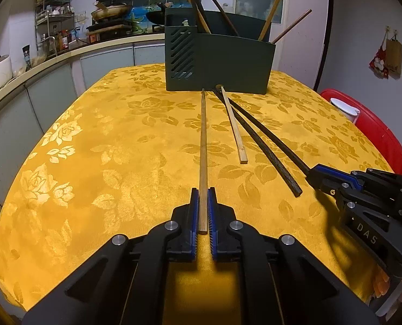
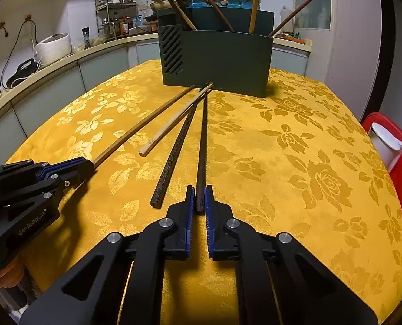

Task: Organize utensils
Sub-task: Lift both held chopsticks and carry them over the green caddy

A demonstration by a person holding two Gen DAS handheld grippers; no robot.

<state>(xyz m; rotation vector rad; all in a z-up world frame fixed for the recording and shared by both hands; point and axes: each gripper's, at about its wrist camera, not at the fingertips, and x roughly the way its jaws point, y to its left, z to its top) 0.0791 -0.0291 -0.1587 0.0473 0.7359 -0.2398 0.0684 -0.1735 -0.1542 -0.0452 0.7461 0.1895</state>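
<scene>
Several chopsticks lie on the yellow floral tablecloth [image 1: 92, 140], their far tips against a dark green utensil holder [image 1: 220, 62]. My left gripper [image 1: 203, 197] is shut on the near end of a light brown wooden chopstick [image 1: 203, 140]. My right gripper [image 2: 199, 195] is shut on the near end of a thin dark chopstick [image 2: 203, 140]. Between the two held sticks rest a pale bamboo chopstick [image 1: 236, 130] and a dark textured chopstick [image 1: 266, 149]. In the right wrist view the left gripper [image 2: 88, 165] shows at the left, the utensil holder [image 2: 217, 59] ahead.
Several chopsticks stand upright in the holder [image 1: 274, 8]. A red stool [image 1: 376, 132] with a white cup [image 1: 344, 108] stands off the table's right side. A kitchen counter [image 1: 52, 57] with a rice cooker [image 2: 52, 48] and a spice rack curves along the left.
</scene>
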